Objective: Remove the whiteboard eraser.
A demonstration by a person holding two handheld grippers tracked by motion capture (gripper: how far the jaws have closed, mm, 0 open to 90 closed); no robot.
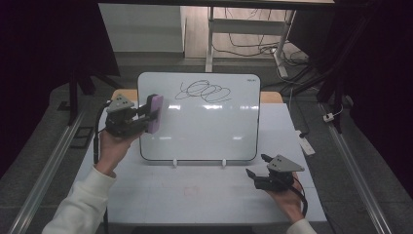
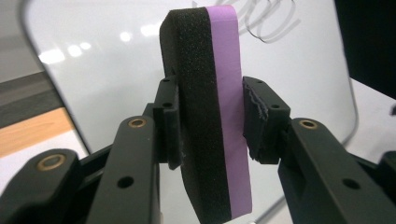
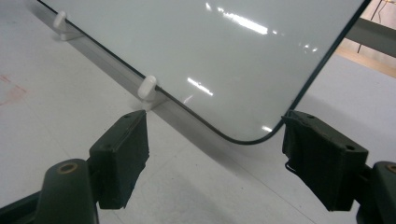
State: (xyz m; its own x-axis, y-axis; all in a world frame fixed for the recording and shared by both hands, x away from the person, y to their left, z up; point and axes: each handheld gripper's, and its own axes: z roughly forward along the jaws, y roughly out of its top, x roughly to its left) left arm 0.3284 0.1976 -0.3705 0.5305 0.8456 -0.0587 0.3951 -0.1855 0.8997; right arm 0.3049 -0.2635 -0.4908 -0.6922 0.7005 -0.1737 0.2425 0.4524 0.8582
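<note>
A whiteboard (image 1: 204, 126) stands tilted on the white table, with black scribbles (image 1: 203, 91) near its top edge. My left gripper (image 1: 148, 113) is shut on an eraser (image 1: 155, 113) with a purple back and black foam face, held upright at the board's left edge. In the left gripper view the eraser (image 2: 210, 112) sits squeezed between both jaws, the board (image 2: 107, 70) close behind it. My right gripper (image 1: 257, 165) is open and empty just below the board's lower right corner (image 3: 247, 137), above the table.
The board rests on two white pegs (image 1: 174, 163) along a low rail. A white table (image 1: 204, 195) carries everything, with a faint red stain (image 1: 191, 190) in front. A small white item (image 1: 307, 144) lies at the right edge. Metal rails flank the table.
</note>
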